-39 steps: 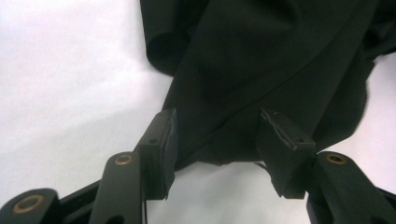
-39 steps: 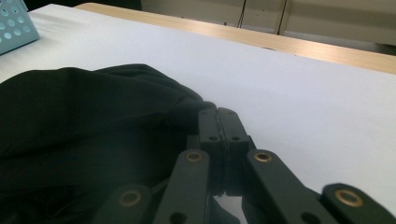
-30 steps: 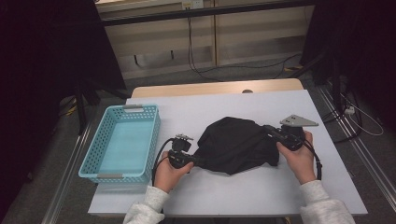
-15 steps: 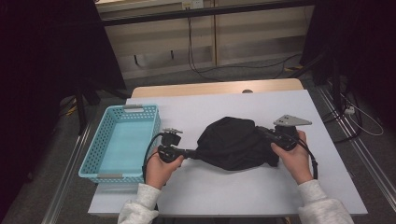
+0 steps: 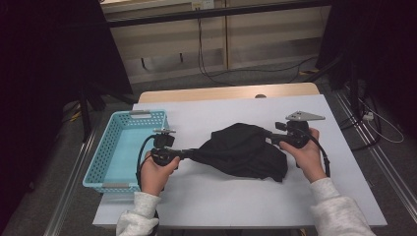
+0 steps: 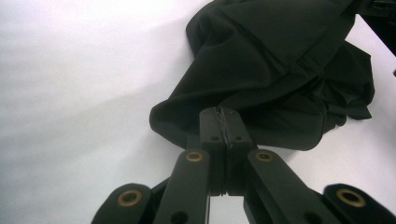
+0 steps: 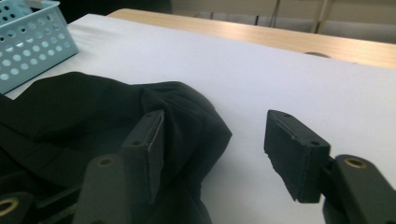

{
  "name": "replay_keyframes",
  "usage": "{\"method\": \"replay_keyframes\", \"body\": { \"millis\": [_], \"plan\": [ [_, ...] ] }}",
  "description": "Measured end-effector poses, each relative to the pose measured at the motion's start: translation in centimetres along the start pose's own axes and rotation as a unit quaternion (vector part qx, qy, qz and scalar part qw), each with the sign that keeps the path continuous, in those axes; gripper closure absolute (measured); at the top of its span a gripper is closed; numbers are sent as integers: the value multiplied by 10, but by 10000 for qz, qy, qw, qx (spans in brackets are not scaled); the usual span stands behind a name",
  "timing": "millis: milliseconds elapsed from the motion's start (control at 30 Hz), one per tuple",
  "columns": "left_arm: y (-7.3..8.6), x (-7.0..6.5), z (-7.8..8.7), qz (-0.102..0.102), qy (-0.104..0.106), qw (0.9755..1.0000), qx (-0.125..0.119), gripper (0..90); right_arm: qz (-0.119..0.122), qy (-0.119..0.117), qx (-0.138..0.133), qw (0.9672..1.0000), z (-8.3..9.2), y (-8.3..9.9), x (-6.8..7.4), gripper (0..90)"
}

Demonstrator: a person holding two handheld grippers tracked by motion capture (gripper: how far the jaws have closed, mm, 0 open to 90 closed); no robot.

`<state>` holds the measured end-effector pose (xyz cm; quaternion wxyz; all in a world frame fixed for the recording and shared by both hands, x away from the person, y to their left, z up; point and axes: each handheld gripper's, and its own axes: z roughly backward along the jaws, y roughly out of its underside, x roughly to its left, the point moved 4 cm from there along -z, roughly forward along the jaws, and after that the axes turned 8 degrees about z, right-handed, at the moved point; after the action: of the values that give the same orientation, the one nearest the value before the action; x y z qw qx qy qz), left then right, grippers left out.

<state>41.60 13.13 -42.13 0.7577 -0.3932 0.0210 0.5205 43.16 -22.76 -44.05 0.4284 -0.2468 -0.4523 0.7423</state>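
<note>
Beside the basket (image 5: pixel 125 147), the left gripper (image 5: pixel 184 153) is clamped on the near corner of the black cloth (image 5: pixel 243 150) and has drawn it out leftward since a second ago. The cloth lies heaped on the tabletop (image 5: pixel 221 196) between the two grippers. The right gripper (image 5: pixel 270 138) has just been opening, jaws now apart with the cloth's edge loose beside one pad, so the left gripper alone holds the cloth.

Black tongs (image 6: pixel 219 128) with brass-coloured pivot pins, trailing black cables, pale grey sleeves (image 5: pixel 337 209).
</note>
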Motion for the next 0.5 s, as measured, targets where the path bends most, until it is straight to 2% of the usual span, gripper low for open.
{"method": "replay_keyframes", "body": {
  "millis": [133,233,400,500],
  "plan": [
    [-1,4,2,58,-100,9999,-91,899,29,63,339,9994,-14,5,-1,366],
    [-2,6,5,72,-109,9999,-108,899,-16,-35,395,9992,-23,8,0,361],
    [-2,5,1,30,-104,9999,-64,899,71,-158,665,9976,-47,11,7,390],
    [-1,2,-3,-32,-89,9999,-51,899,238,-331,870,9954,-58,14,13,574]
  ]
}}
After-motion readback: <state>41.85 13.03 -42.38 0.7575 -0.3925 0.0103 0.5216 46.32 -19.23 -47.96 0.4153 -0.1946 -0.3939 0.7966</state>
